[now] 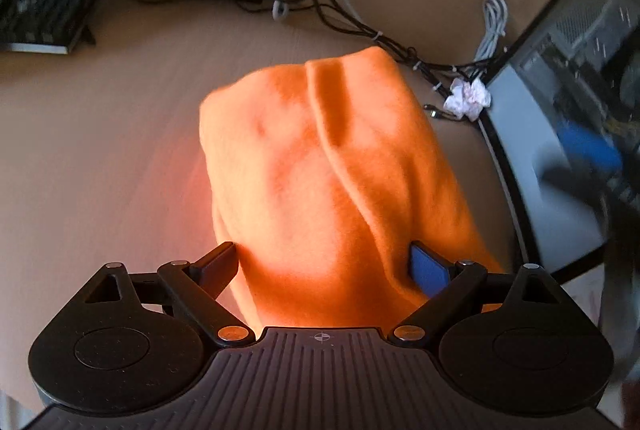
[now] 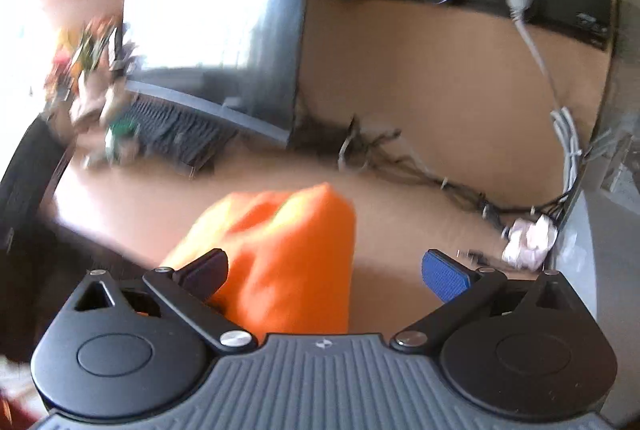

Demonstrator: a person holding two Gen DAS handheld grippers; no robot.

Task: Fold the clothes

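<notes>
Your left gripper (image 1: 324,262) has its fingers wide, with one orange cloth (image 1: 320,170) bunched between them near the middle of the desk (image 1: 100,150); your right gripper (image 2: 324,270) is also wide, the cloth touching only its left finger. The pictures are blurred, so I think the cloth is slack, not pinched. Take one edge firmly with each gripper and keep away from the cables (image 1: 360,26) at the desk's far edge.

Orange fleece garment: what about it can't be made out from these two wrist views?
- Left wrist: the orange fleece garment has its near end hidden behind the left tool; whether the fingers pinch it is unclear.
- Right wrist: motion blur; near end behind the right tool.
- Garment type: undeterminable.
</notes>
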